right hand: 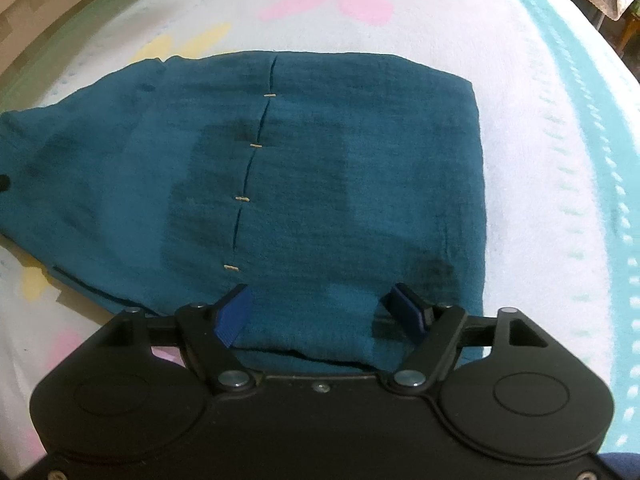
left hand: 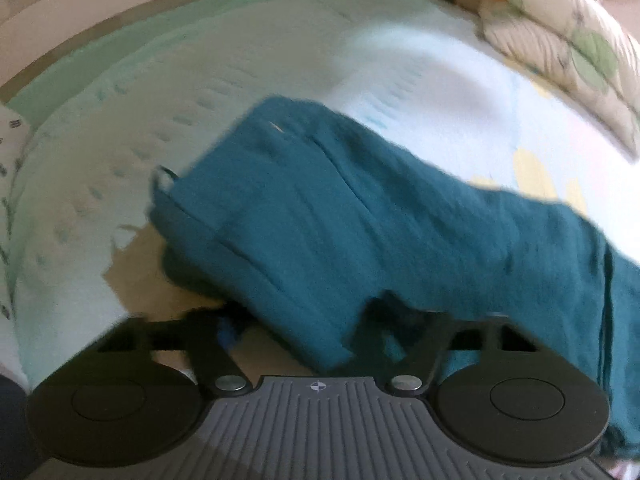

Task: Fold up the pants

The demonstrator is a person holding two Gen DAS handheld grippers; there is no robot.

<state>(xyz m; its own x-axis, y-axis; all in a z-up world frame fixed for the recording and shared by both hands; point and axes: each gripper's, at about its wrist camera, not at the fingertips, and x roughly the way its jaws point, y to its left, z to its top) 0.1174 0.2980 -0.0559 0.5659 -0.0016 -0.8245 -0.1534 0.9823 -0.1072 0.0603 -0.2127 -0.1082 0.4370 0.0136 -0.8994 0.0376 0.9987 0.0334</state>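
Lying folded, teal pants (right hand: 320, 184) (wrinkled)

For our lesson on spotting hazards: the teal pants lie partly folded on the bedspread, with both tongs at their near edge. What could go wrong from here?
1. The right tongs stand open over the pants; closing now might pinch only the top layer.
2. In the left wrist view, fabric drapes over the left tongs and hides the fingertips, so the grip cannot be checked.
3. The bedspread is soft; dragging could bunch the fold.

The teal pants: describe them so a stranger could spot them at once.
A pale bedspread with pink and yellow flowers covers the bed. On it lie the teal pants, folded flat. A seam with four short tan stitches marks them.
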